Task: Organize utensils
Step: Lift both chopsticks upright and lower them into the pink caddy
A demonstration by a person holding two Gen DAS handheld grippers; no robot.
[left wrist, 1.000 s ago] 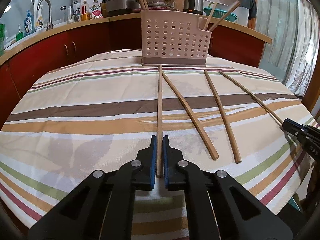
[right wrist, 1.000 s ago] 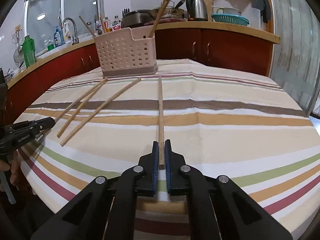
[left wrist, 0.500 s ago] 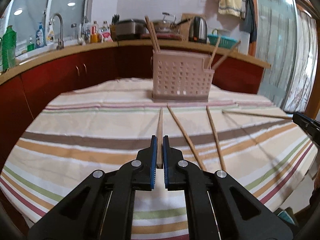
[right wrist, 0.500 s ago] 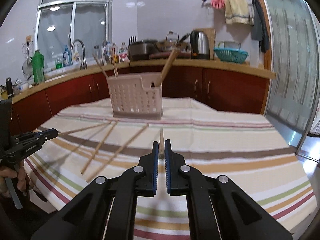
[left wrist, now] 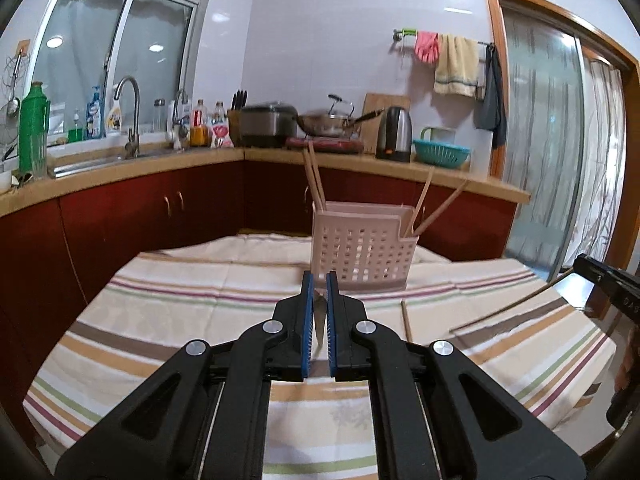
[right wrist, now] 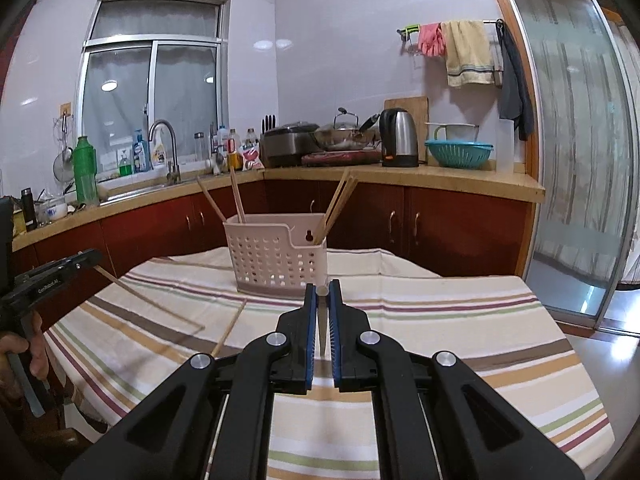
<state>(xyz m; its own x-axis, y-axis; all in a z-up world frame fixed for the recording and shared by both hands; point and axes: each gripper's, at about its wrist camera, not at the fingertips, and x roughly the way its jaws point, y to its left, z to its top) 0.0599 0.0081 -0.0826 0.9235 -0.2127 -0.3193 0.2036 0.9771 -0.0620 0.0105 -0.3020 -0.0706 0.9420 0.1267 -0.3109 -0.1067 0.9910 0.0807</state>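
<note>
Both tools have come up off the striped desk since a second ago, each carrying the chopstick it had pinched while that stick lay flat. Your left tool is clamped on a chopstick seen almost end-on between the blue pads. Your right tool is likewise closed on a chopstick, whose pale end shows at the tips. From the right wrist view you can see the left stick slanting from the other tool down toward the cloth; whether its far end is touching the cloth I cannot tell.

The pink perforated utensil basket stands upright at the far side of the desk, ahead of both tools. Four chopsticks already lean in it: two in the left part, two in the right.

I judge you about halfway. Two chopsticks remain on the cloth between the tools; only one is clear in the right wrist view. The two you hold need raising above the basket rim, tipping upright, and dropping in.
</note>
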